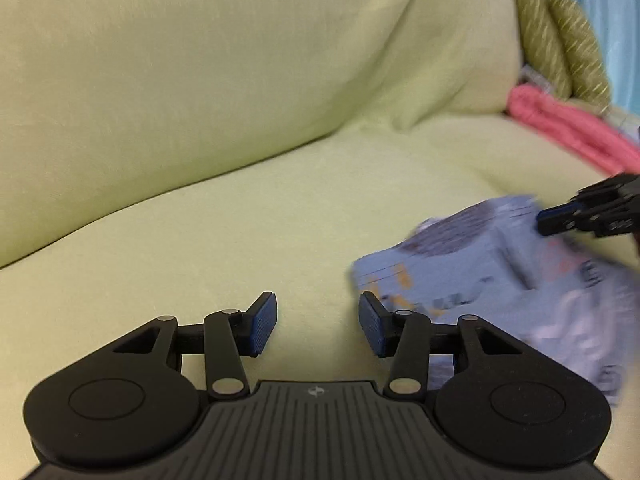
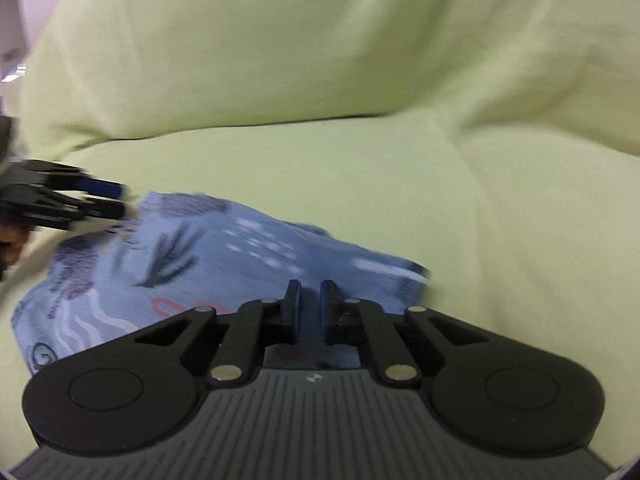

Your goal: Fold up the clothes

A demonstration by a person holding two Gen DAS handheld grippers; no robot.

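My left gripper (image 1: 318, 324) hangs with its jaws apart over bare green sofa (image 1: 240, 208), nothing between the pads. The blue patterned garment (image 1: 500, 280) lies crumpled on the seat just to its right. My right gripper (image 2: 310, 306) hovers over the near edge of that cloth, its jaws narrowly parted and not pinching it. Pink fabric (image 1: 568, 128) sits far right.
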